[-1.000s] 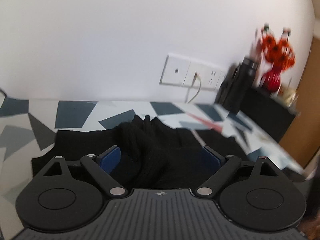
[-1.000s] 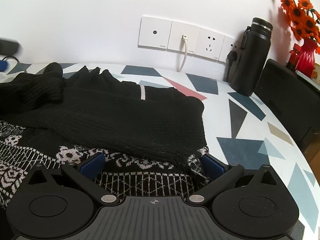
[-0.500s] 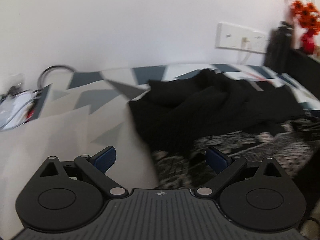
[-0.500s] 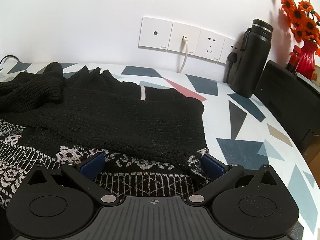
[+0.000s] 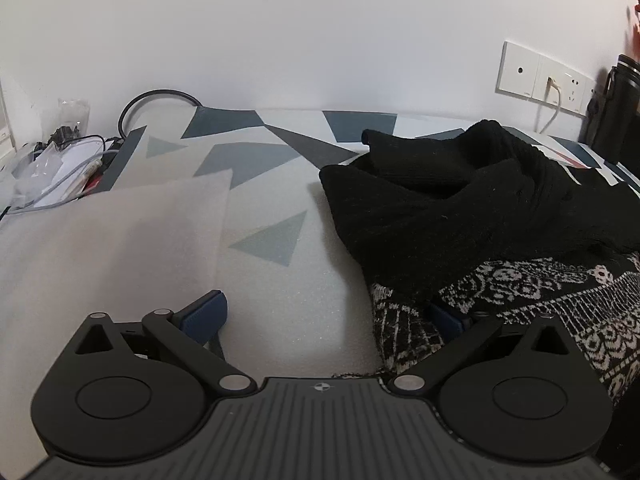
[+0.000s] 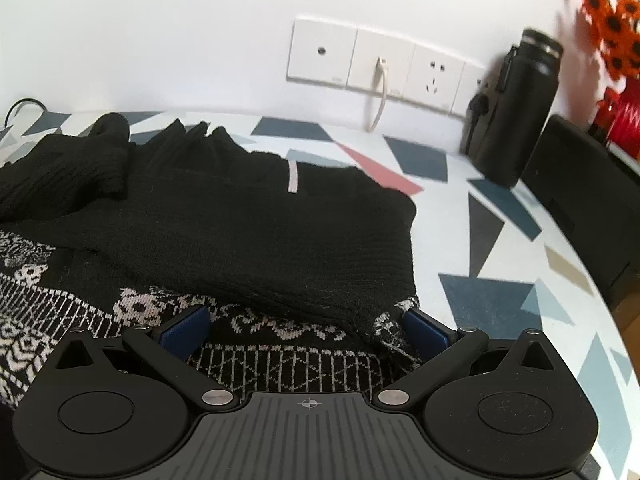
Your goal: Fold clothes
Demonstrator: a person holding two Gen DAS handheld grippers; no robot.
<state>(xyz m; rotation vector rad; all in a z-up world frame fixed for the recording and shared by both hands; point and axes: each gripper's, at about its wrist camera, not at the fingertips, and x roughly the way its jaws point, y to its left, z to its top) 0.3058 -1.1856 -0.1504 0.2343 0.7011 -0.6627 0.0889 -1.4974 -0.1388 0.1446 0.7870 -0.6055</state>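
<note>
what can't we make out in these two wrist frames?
- Sweater: its left part runs off the right wrist view's edge, its right part off the left wrist view's; full outline unknown.
- Left gripper: right finger tip tucked under the sweater hem; contact unclear.
- Flowers: blurred, cropped at the right wrist view's edge.
- Clutter: far left of the left wrist view, too small to identify.
- Person: neither view shows the hands.

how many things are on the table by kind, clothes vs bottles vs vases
clothes: 1, the black patterned sweater
bottles: 1, the black bottle
vases: 1, the red vase with orange flowers
total: 3
</note>
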